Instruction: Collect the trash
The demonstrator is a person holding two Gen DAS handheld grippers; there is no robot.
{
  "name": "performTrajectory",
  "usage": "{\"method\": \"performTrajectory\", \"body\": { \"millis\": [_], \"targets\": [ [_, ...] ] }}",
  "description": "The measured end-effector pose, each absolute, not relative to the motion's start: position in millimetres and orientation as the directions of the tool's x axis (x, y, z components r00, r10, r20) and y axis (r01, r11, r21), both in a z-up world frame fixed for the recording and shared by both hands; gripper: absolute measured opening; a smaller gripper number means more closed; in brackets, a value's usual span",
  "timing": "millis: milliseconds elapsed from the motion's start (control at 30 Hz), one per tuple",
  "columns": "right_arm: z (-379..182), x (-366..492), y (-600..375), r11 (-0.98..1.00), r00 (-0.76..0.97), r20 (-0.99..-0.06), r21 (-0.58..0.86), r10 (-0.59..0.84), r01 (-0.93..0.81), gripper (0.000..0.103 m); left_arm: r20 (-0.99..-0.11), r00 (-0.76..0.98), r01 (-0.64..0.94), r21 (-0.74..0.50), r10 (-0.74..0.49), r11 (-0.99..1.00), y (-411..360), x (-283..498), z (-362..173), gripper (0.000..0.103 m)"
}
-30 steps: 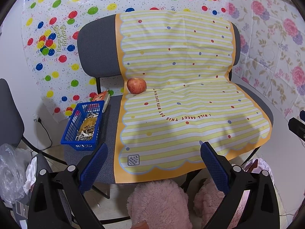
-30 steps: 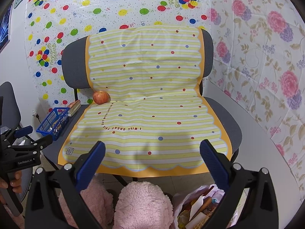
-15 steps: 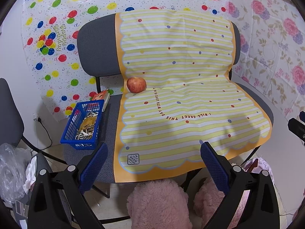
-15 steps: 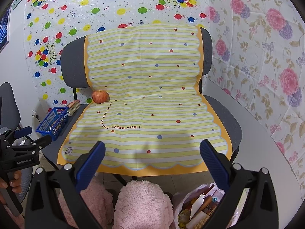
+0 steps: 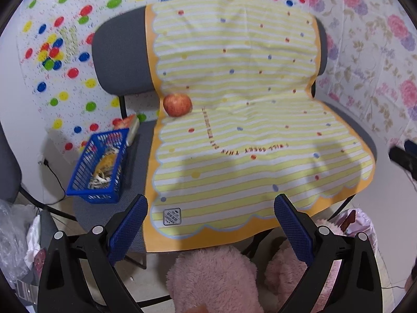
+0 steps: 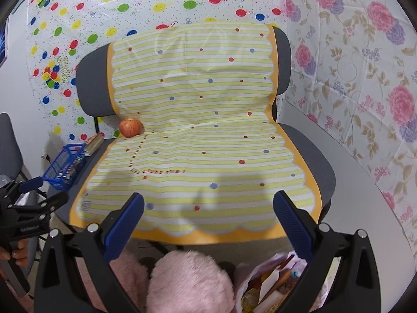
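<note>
Both grippers hover before a grey padded chair (image 6: 307,154) draped with a yellow-striped plastic sheet (image 5: 247,135); left gripper (image 5: 211,221) and right gripper (image 6: 208,216) both stand released, jaws wide, nothing between them. No loose trash shows on the sheet: only a red apple (image 5: 177,104) at the seat's back-left corner. A blue plastic mesh basket (image 5: 97,167) on the seat's left edge holds small wrappers or scraps; exact kind unclear. A pale plastic bag (image 6: 273,284) on the floor, lower right, holds papers and packaging, apparently the trash receptacle. Stage ambiguous: cleared seat, or basket contents still to be bagged.
</note>
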State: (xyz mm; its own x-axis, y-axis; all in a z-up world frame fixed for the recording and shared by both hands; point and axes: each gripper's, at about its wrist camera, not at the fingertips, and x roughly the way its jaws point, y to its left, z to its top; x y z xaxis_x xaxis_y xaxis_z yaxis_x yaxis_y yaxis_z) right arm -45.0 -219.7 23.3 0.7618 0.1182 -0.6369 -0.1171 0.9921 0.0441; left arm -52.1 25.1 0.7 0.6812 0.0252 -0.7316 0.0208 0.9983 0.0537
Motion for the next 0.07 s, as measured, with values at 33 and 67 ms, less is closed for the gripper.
{"method": "performTrajectory", "body": {
  "millis": [33, 67],
  "targets": [
    [19.0, -33.2, -224.0, 0.994, 0.762, -0.64, 0.031, 0.1, -0.105, 0.097, -0.742, 0.67, 0.025, 0.045, 0.016, 0.999, 25.6, -47.6, -4.9, 0.096],
    [12.5, -16.3, -230.4, 0.995, 0.765, -0.639, 0.018, 0.083, -0.093, 0.097, -0.748, 0.664, 0.026, 0.041, 0.013, 0.999, 26.9, -44.2, -8.7, 0.096]
  ]
}}
